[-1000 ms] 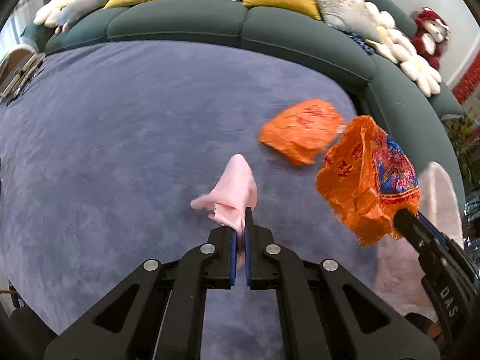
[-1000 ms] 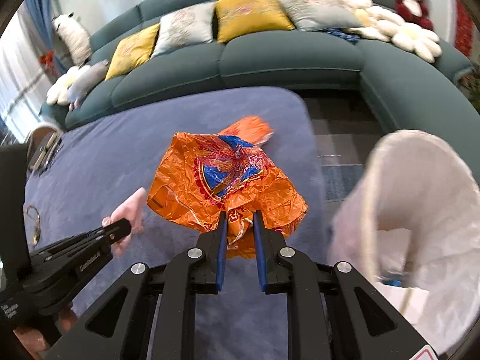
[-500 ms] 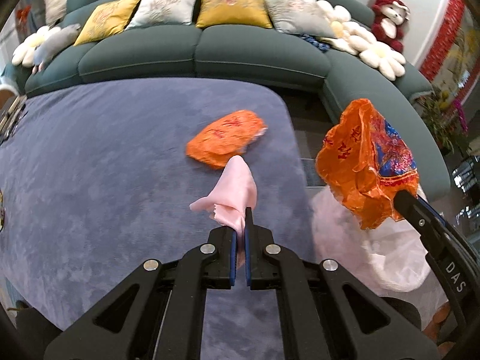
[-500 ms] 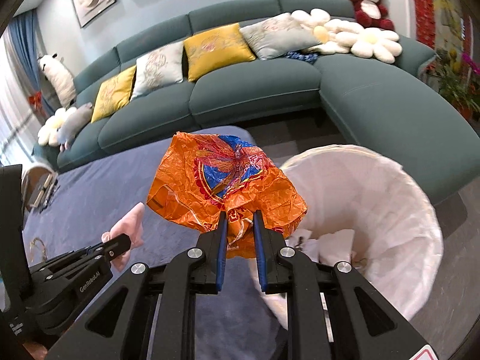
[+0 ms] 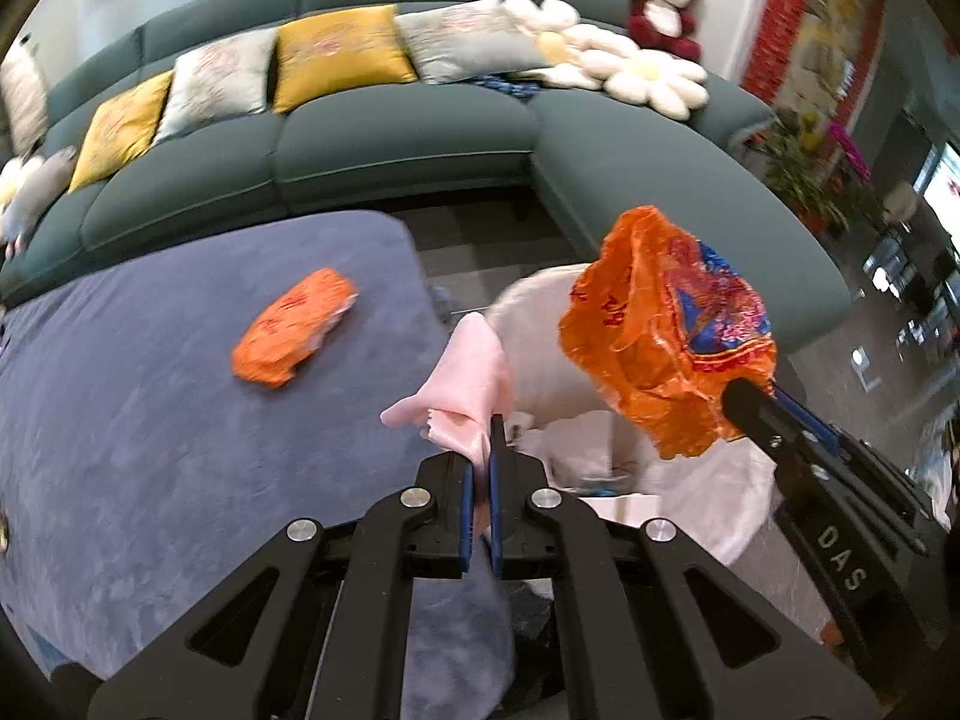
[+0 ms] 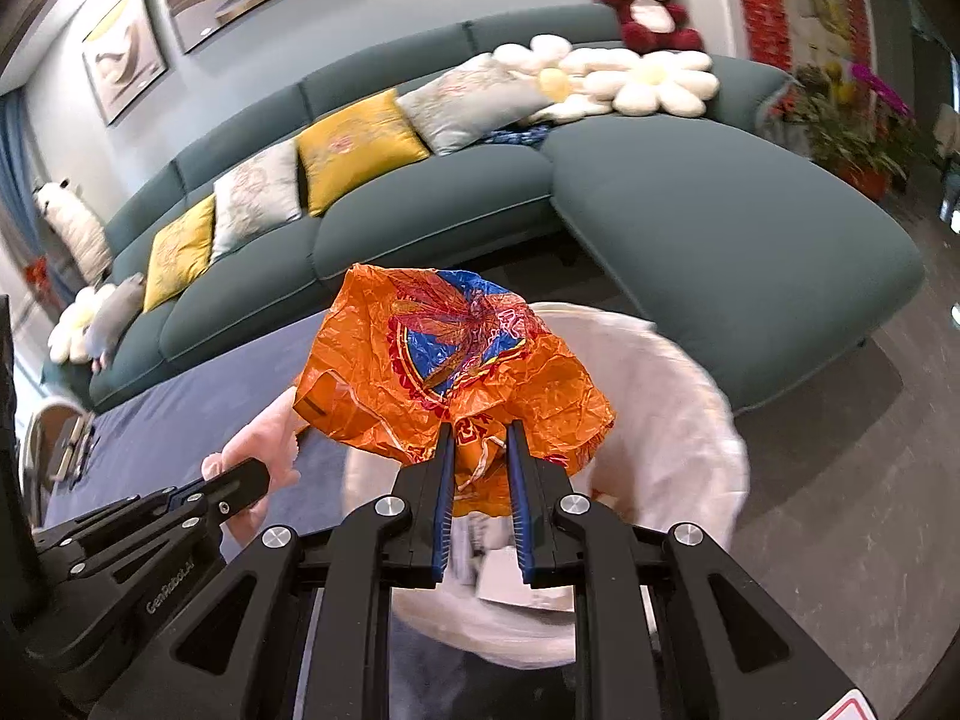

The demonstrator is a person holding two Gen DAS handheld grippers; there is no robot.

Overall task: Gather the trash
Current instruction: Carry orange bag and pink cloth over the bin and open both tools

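While both wrappers stay clamped, white bin [image 6: 690,396] now sits beneath them.

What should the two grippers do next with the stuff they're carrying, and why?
Probably open the right gripper and let go. It is shut on the crumpled orange wrapper, which hangs over the white-lined bin. The left gripper, clamped on the pink tissue, looks nearer the bin's edge, so it may need to shift further over first.

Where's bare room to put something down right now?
Free: the blue rug left of the orange packet, and the grey floor between bin and sofa. Crowded: the bin mouth, where both loaded tongs meet.
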